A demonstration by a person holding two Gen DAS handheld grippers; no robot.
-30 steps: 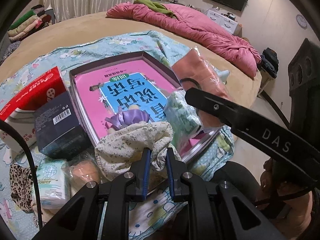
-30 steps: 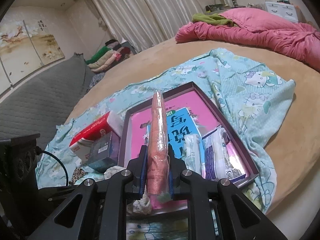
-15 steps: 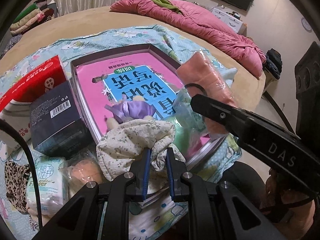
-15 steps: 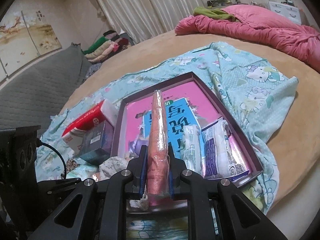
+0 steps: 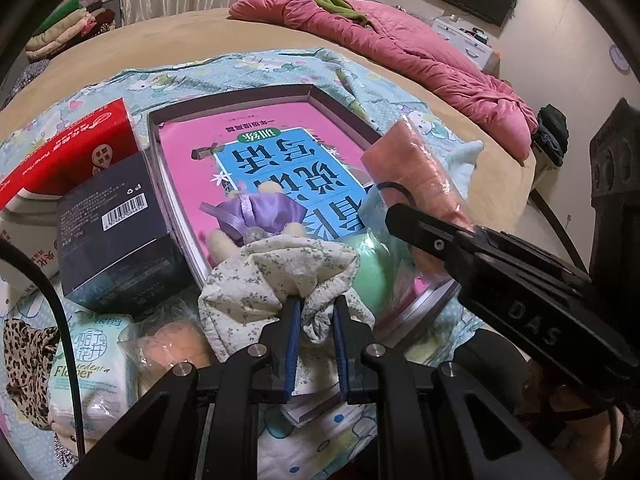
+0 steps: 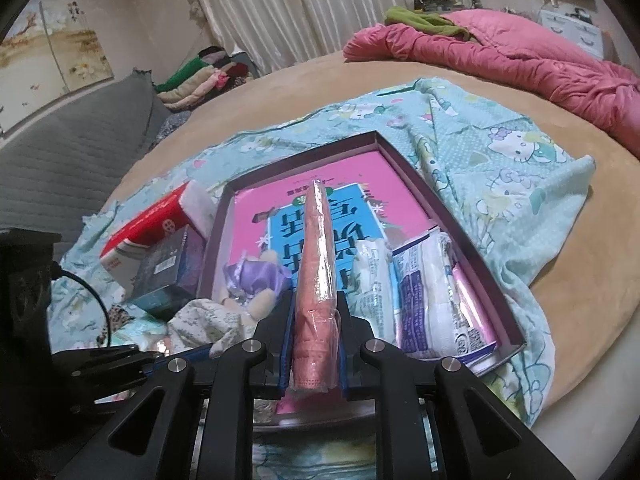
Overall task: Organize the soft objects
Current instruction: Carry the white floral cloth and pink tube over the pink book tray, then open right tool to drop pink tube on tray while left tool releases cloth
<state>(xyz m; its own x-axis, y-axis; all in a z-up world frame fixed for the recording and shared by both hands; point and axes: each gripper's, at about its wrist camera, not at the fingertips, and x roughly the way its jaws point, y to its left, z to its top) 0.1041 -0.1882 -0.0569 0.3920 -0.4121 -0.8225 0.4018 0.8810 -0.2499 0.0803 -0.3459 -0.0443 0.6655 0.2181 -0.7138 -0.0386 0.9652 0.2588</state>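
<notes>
Change since earlier: both grippers sit lower over the tray, so the floral cloth and the wrapped pink towel now cover more of the book inside it.
Left gripper: pressed together on a bunch of the floral cloth, which hangs over the tray's near left corner.
Right gripper: pinching the near end of the pink towel.
Towel direction: its long axis runs straight away from the right gripper, the far tip over the middle of the blue and pink book.
Towel look: salmon pink, flat folded, sealed in a clear glossy wrapper.
Cloth look: cream with small grey-green sprigs, crumpled into loose folds.
Tray: a shallow maroon box lying on a light blue cartoon-print sheet on a tan bed.
Only in the right view: two printed tissue packs lying along the tray's right side.
Only in the left view: a green flower-print tissue pack and leopard-print fabric in front of the dark box.
Both views: a purple satin toy in the tray; a red tissue box and dark box just beside its left wall.
</notes>
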